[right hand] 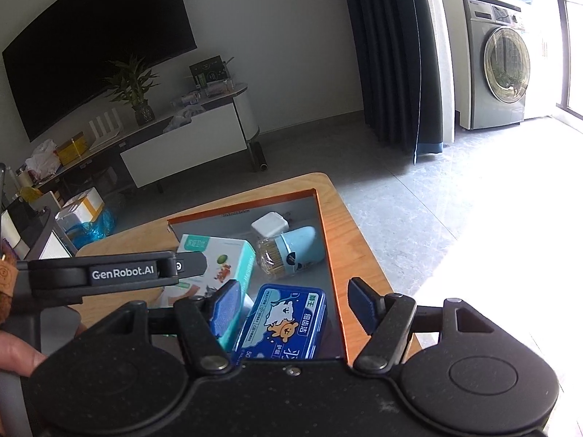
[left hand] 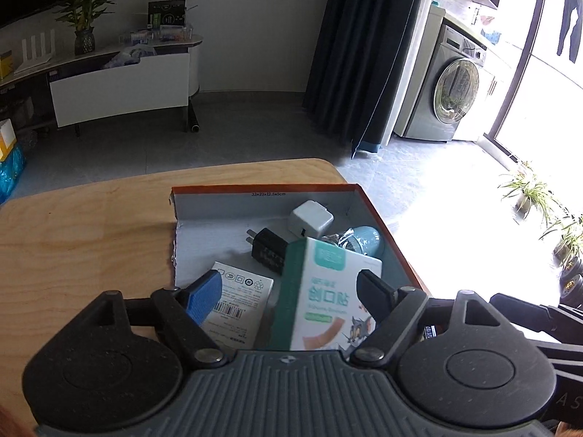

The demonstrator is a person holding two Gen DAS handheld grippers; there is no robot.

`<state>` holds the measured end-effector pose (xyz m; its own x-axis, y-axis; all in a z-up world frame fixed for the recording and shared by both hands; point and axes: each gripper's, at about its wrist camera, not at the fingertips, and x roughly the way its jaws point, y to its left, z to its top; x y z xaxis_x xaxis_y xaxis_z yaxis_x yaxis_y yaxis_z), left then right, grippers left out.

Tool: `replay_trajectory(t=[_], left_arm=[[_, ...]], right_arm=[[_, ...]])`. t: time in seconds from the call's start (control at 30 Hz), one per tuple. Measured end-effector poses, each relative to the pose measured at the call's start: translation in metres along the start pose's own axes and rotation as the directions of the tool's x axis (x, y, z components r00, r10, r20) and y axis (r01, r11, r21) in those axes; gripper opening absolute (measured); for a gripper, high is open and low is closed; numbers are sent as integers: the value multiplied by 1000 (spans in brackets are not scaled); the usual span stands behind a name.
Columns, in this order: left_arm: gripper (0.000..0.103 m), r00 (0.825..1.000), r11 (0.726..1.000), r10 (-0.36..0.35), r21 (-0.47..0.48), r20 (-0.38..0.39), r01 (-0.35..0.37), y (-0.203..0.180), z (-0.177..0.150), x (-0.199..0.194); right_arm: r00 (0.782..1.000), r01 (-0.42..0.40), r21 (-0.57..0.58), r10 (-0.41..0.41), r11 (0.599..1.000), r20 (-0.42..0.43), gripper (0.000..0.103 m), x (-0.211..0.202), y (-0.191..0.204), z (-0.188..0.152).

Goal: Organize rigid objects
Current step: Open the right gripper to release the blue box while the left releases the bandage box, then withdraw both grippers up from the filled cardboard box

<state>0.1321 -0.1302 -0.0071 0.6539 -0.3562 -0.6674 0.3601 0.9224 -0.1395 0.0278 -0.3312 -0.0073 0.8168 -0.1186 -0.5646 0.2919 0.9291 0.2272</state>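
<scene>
We are holding our left gripper [left hand: 289, 289] over the near end of the orange-rimmed cardboard box [left hand: 386, 229] at the table's [left hand: 73, 233] far right corner. Its jaws are standing half open around the bandage carton [left hand: 320, 291], pads not pressing on it as far as we can tell. The carton is leaning upright, its long axis running away from us. Our right gripper [right hand: 293, 302] is hovering half open and empty above the blue floss-pick tin [right hand: 288, 322], so the left is nearer the carton.
</scene>
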Motion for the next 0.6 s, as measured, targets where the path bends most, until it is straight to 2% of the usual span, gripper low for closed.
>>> replay_trajectory(t=[0.37, 0.6], left_arm=[[91, 997, 997, 66, -29, 26, -65, 1, -25, -47], [100, 992, 992, 122, -29, 26, -121, -3, -44, -67]], right_arm=[[1000, -12, -33, 12, 999, 6, 79, -28, 8, -13], [1000, -20, -70, 20, 997, 0, 81, -42, 13, -24]])
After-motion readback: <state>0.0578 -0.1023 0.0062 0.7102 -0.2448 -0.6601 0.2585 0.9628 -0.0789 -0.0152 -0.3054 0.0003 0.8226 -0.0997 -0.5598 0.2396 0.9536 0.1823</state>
